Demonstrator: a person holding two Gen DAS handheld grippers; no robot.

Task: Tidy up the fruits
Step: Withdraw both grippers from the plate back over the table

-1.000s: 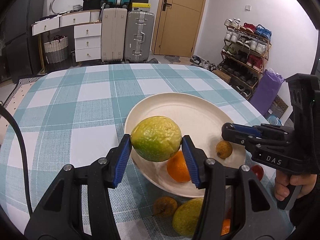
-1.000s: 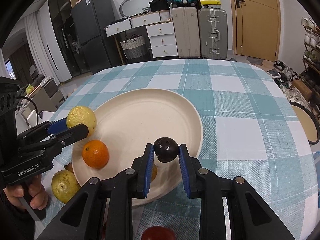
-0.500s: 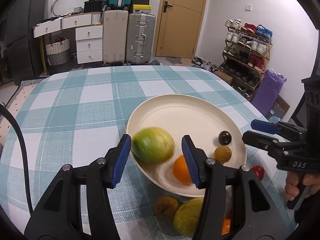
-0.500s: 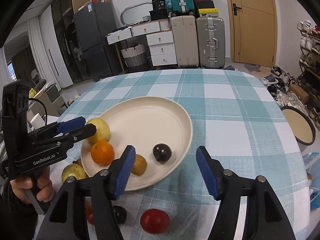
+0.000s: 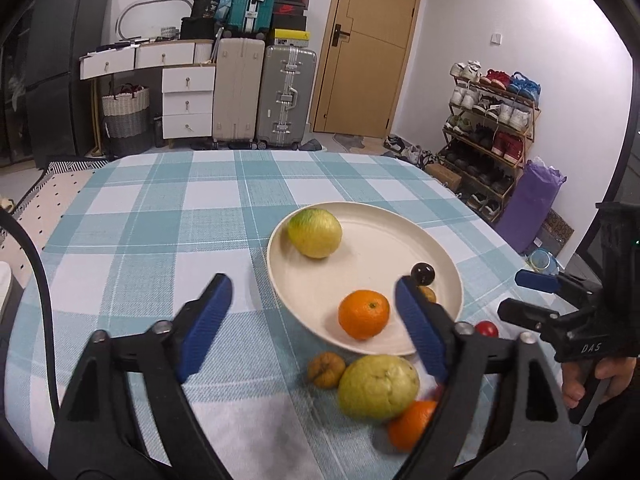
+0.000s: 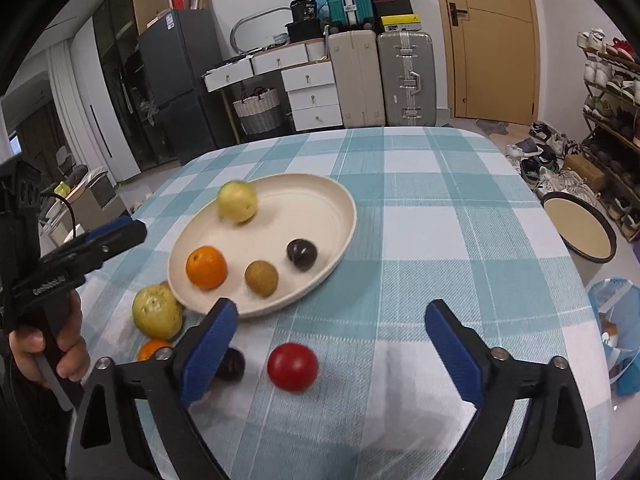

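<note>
Both claws, left claw [image 5: 312, 320] and right claw [image 6: 332, 344], are opening, empty. Next, centre the right over the round red fruit [image 6: 293, 367] on the checked tabletop [image 6: 420, 240], then carry it to the cream round plate [image 6: 320, 280].

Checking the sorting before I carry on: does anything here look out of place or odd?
Nothing is spilled or damaged. Five fruits lie off the plate, on the cloth by its near rim: a yellow-green fruit, a red one, an orange, a dark one and a small brownish one.
</note>
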